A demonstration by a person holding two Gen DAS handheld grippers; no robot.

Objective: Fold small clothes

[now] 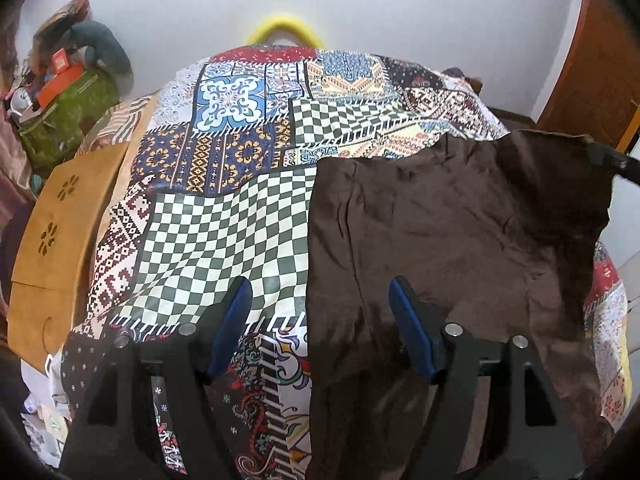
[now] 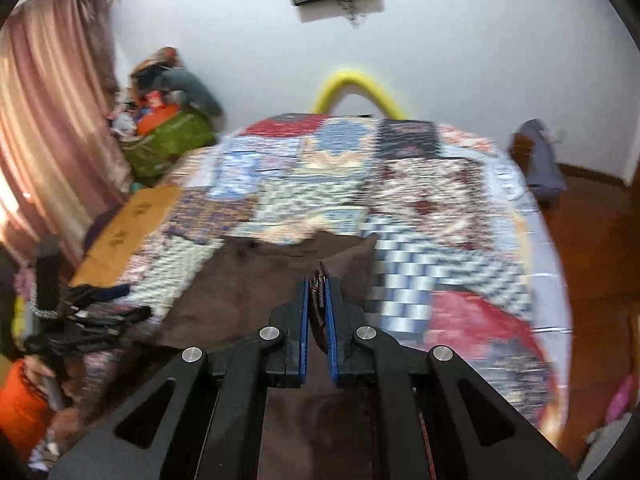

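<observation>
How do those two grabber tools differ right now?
The left gripper is open with nothing between its fingers; the right gripper is shut on the brown garment. The left hovers over the garment's edge; the right lifts a pinched fold. Both have blue pads.

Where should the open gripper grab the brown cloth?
Probably the near left edge of the brown cloth, coming from above. That edge lies flat on the patchwork bedspread, right between the open left gripper's fingers. The right gripper already pinches the far right corner, so this grip would balance the fold.
</observation>
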